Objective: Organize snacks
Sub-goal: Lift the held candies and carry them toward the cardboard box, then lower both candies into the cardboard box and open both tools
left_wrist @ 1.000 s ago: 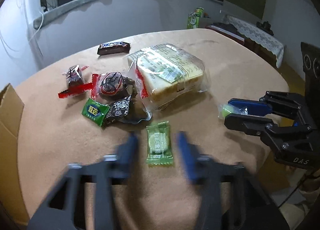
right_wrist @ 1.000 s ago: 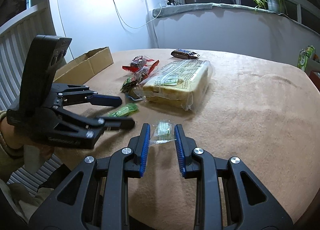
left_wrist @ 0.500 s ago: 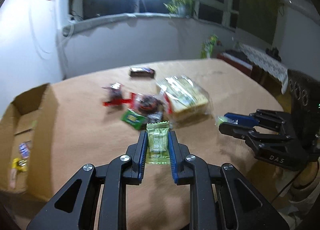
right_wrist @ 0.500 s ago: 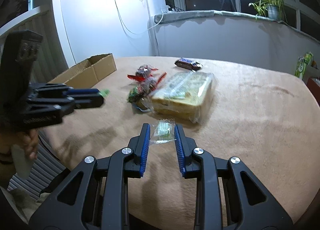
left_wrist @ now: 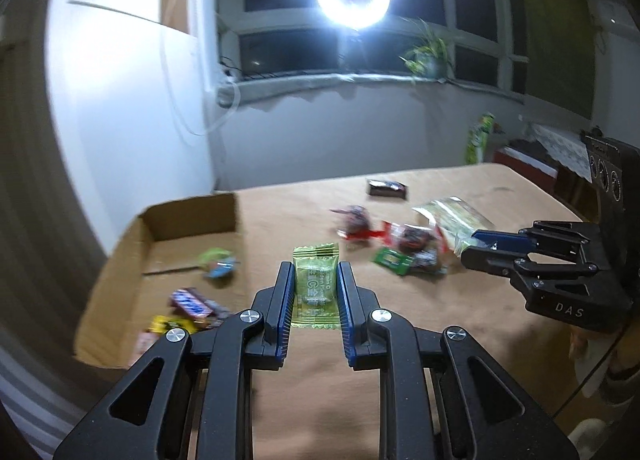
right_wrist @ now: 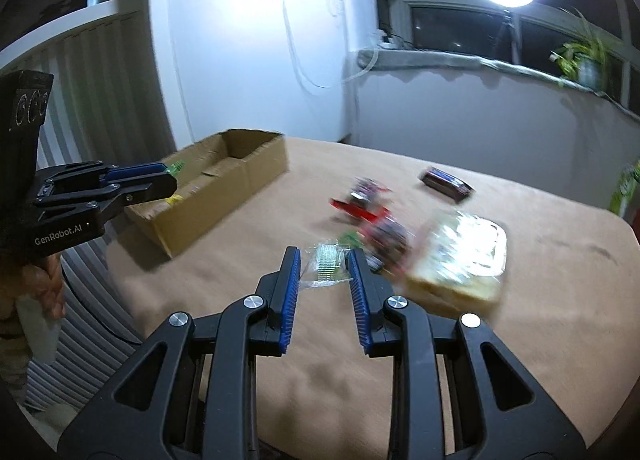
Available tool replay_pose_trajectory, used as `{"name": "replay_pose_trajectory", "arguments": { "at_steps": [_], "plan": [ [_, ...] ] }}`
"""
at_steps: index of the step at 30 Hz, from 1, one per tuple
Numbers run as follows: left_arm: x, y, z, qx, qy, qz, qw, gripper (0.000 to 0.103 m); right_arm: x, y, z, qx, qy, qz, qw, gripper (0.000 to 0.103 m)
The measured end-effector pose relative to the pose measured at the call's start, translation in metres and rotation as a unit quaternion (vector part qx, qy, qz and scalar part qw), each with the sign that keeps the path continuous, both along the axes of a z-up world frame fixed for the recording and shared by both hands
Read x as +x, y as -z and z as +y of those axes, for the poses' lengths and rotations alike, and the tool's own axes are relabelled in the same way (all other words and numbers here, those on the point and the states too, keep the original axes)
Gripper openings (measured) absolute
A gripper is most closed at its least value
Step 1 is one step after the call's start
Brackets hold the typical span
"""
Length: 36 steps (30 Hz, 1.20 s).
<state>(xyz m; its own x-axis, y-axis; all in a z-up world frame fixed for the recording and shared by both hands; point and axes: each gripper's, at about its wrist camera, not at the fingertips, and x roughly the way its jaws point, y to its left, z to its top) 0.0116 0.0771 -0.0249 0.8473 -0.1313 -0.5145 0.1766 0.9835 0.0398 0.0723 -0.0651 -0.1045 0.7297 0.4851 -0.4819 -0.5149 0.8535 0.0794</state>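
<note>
Green candy [left_wrist: 315, 287] in left gripper [left_wrist: 313, 284] (clamped).

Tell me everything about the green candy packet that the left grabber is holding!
The green candy packet is a small flat pouch of shiny yellow-green plastic with crimped, zigzag ends at top and bottom and pale printing on its front. It stands upright, pinched at its sides between the blue-padded fingers of the left gripper, lifted clear of the tan table. In the right wrist view only its green tip pokes out past the gripper, near the cardboard box.
</note>
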Motion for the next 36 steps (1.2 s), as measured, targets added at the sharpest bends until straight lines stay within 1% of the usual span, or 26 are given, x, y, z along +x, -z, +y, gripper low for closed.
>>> {"name": "replay_pose_trajectory", "arguments": {
  "at_steps": [3, 10, 13, 17, 20, 25, 31, 36],
  "plan": [
    [0.0, -0.002, 0.025, -0.002, -0.024, -0.009, 0.9997, 0.019, 0.007, -0.01, 0.029, -0.003, -0.024, -0.006, 1.0, 0.026],
    [0.003, -0.001, 0.069, -0.001, -0.067, -0.013, 0.9976, 0.019, 0.025, -0.029, 0.106, -0.01, -0.086, -0.026, 0.996, 0.026],
    [0.008, 0.005, 0.088, 0.0, -0.084, -0.007, 0.9964, 0.019, 0.036, -0.033, 0.14, -0.012, -0.111, -0.031, 0.993, 0.026],
    [0.018, 0.016, 0.107, 0.001, -0.103, 0.007, 0.9946, 0.019, 0.053, -0.037, 0.174, -0.01, -0.132, -0.037, 0.99, 0.026],
    [0.028, 0.029, 0.12, -0.001, -0.114, 0.027, 0.9932, 0.019, 0.07, -0.04, 0.19, -0.009, -0.14, -0.039, 0.989, 0.026],
    [0.043, 0.043, 0.129, -0.002, -0.117, 0.053, 0.9917, 0.019, 0.097, -0.04, 0.214, -0.008, -0.154, -0.04, 0.987, 0.026],
    [0.053, 0.05, 0.133, -0.003, -0.118, 0.064, 0.9909, 0.019, 0.115, -0.028, 0.228, -0.009, -0.165, -0.027, 0.986, 0.026],
    [0.059, 0.054, 0.132, -0.003, -0.116, 0.071, 0.9907, 0.019, 0.121, -0.02, 0.228, -0.008, -0.165, -0.019, 0.986, 0.026]
  ]
}}
